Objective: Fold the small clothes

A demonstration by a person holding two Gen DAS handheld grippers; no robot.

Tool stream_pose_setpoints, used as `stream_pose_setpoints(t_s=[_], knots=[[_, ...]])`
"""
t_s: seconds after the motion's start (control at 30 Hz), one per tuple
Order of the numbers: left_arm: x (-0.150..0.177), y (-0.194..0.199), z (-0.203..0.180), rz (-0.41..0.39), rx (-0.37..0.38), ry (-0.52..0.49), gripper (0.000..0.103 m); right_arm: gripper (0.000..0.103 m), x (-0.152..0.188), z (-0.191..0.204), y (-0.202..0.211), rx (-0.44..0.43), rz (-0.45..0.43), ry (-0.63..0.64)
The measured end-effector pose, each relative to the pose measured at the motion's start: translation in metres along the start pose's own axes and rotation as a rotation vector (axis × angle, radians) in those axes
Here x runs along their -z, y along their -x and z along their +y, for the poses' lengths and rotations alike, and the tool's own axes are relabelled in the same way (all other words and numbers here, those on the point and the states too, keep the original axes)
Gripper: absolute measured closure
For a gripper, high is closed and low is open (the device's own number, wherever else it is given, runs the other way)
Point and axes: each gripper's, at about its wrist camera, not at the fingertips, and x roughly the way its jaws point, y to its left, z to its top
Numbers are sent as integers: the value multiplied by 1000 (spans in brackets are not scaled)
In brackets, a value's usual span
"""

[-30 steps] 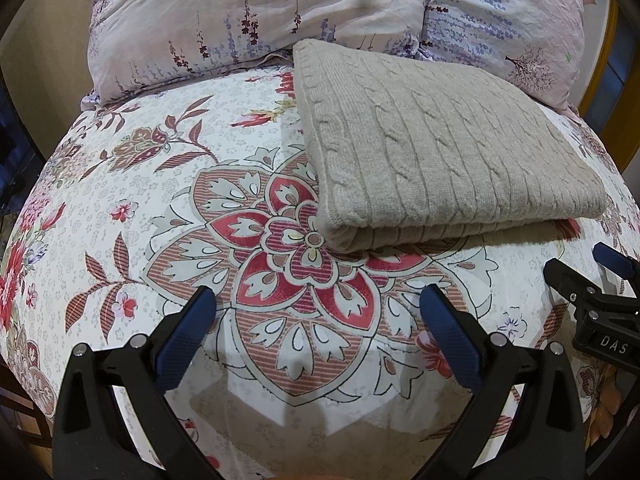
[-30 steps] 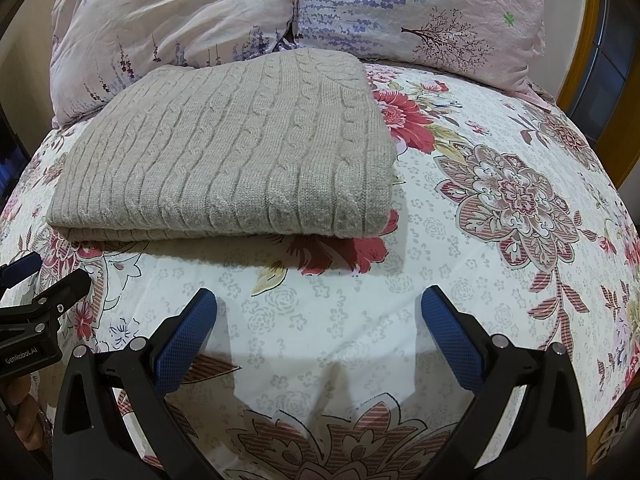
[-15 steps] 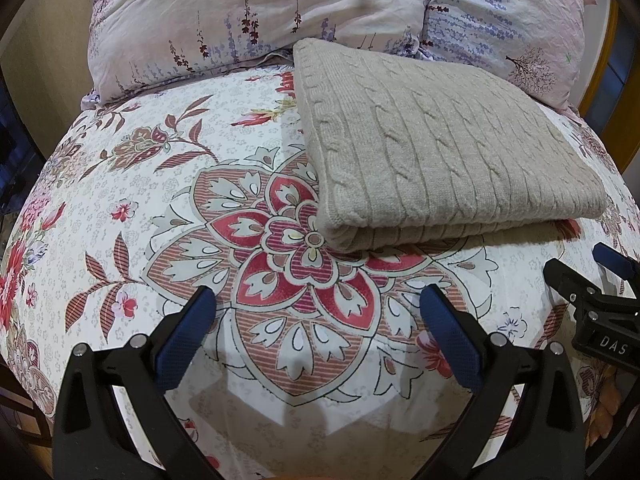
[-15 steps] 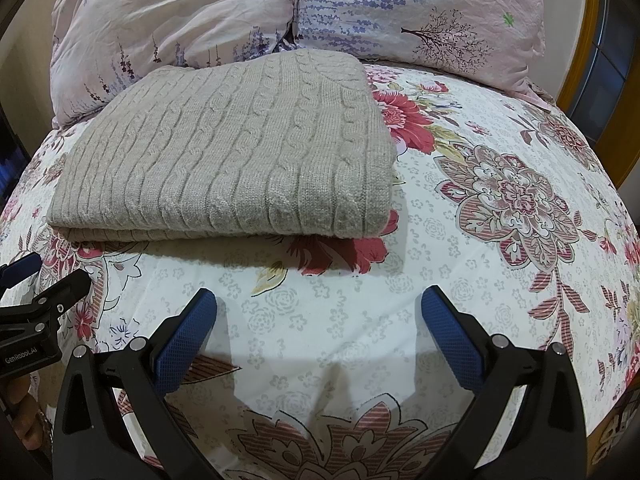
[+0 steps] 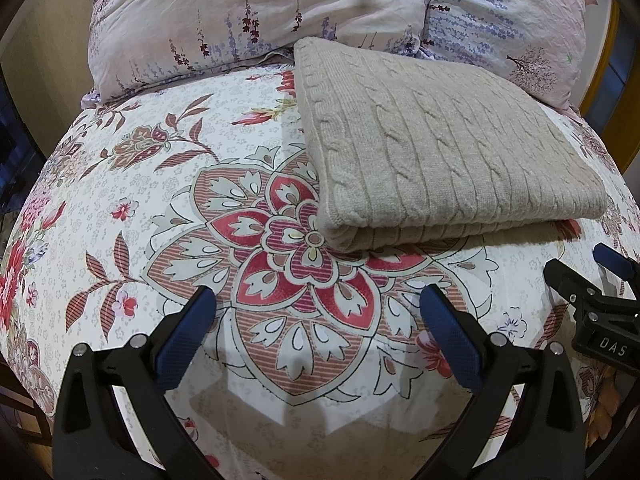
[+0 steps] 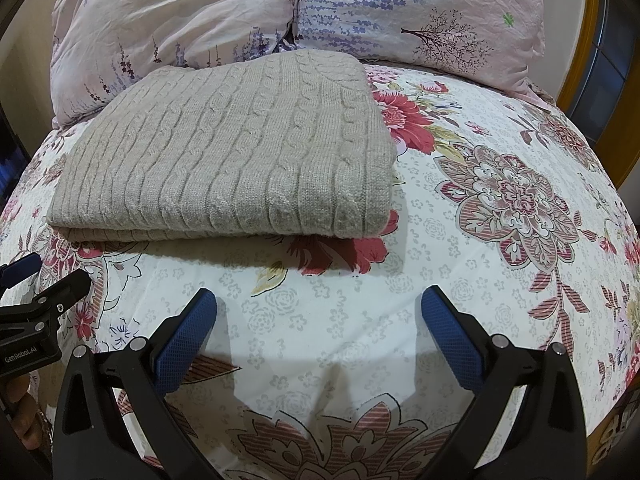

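Observation:
A beige cable-knit sweater (image 5: pixel 440 152) lies folded into a neat rectangle on the floral bedspread (image 5: pixel 160 200), its folded edge toward me. It also shows in the right wrist view (image 6: pixel 232 152). My left gripper (image 5: pixel 318 312) is open and empty, hovering over the bedspread short of the sweater's near left corner. My right gripper (image 6: pixel 318 312) is open and empty, short of the sweater's near right corner. Each gripper shows at the edge of the other's view: the right one (image 5: pixel 592 280), the left one (image 6: pixel 44 280).
Two pale pink floral pillows (image 5: pixel 260 12) (image 6: pixel 420 12) lean at the head of the bed, right behind the sweater. A yellow wooden frame (image 6: pixel 580 60) stands at the far right. The bedspread (image 6: pixel 500 200) stretches out to the right of the sweater.

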Motion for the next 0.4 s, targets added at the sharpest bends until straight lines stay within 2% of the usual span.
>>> stream_pose_setpoints(t_s=[0.4], knots=[[-1,0,0,0,0,-1,2,1,0,0,0,0,0,0]])
